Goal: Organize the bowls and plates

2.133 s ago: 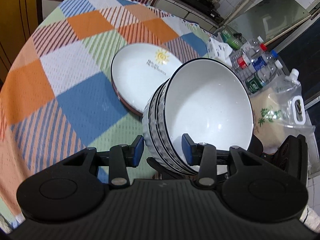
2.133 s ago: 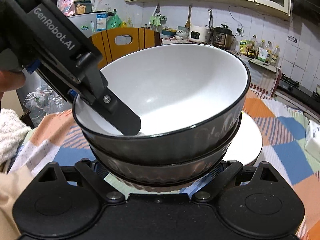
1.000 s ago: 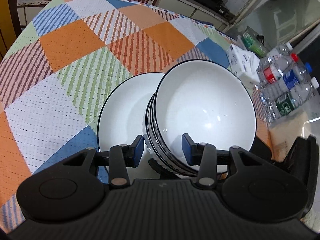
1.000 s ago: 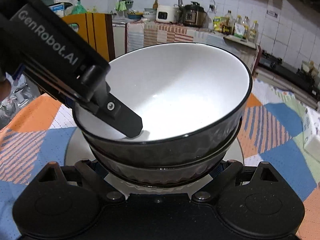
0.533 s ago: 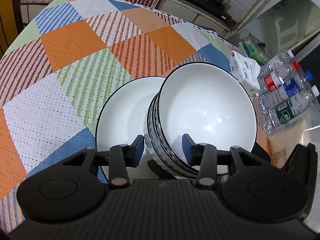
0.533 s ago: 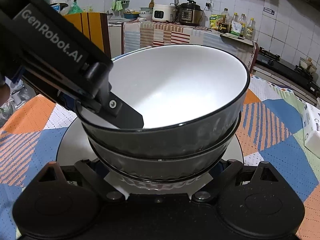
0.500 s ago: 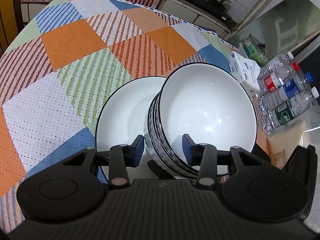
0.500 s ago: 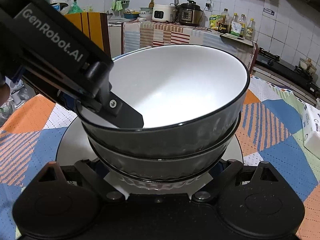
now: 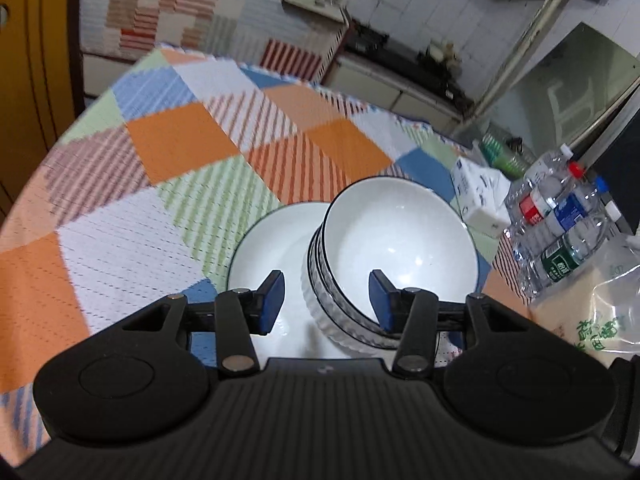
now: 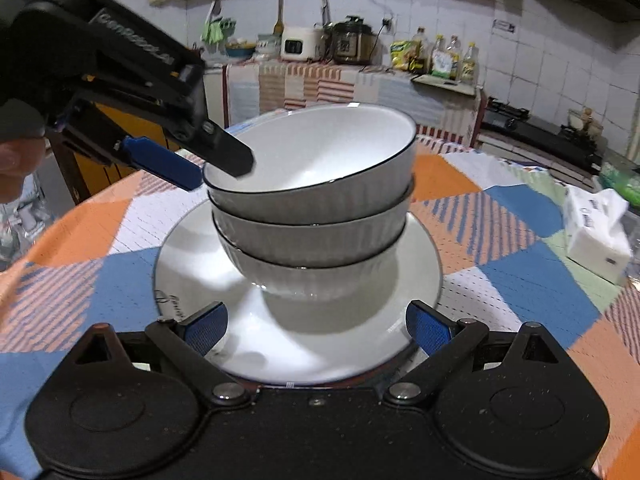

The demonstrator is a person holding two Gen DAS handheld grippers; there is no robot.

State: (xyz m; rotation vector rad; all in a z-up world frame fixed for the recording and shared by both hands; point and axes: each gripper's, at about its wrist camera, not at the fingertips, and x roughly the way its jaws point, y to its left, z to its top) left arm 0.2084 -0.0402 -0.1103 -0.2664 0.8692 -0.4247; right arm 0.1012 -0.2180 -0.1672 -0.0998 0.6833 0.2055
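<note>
Three nested bowls (image 10: 312, 208), ribbed grey outside, white inside with black rims, stand on a white plate (image 10: 192, 264) on the checked tablecloth. My left gripper (image 10: 216, 172) comes in from the upper left and straddles the top bowl's rim, one finger inside and one outside. Its jaws are opening and the pads stand clear of the wall. In the left wrist view the bowls (image 9: 400, 240) and the plate (image 9: 272, 248) lie just beyond the left gripper (image 9: 326, 300). My right gripper (image 10: 316, 328) is open wide over the plate's near edge, short of the bowls.
A tissue pack (image 10: 596, 228) lies to the right on the tablecloth (image 9: 180, 148). Several water bottles (image 9: 560, 224) and a plastic bag (image 9: 592, 320) sit past the table's right edge. A wooden chair (image 9: 36, 80) stands at the left. A hand (image 10: 16, 152) holds the left gripper.
The bowl stack now rests on the plate. Both grippers have let go and drawn back from it, the left jaws standing wider, the right fingers now showing open.
</note>
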